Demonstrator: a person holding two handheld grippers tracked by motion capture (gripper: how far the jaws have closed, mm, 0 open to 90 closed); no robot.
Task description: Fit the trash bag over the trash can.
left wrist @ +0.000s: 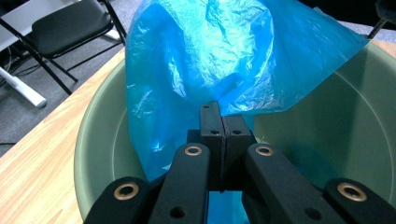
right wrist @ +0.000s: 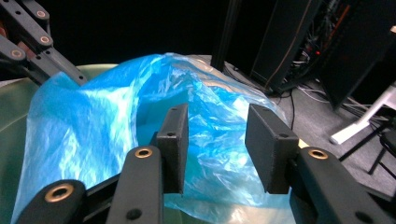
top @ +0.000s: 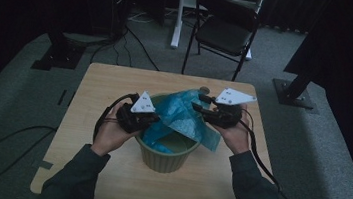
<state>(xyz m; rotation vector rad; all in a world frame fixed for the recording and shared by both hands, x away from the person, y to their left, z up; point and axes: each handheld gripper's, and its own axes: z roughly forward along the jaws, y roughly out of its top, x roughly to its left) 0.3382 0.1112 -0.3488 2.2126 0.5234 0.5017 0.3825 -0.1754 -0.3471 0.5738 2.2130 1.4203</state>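
Left tongs (left wrist: 222, 122) pinching blue bag (left wrist: 224, 60)

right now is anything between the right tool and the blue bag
Nothing visible. The right tool stands open with the blue bag directly ahead of its jaws, over the green bin; the left tool is already shut on the bag's other side.
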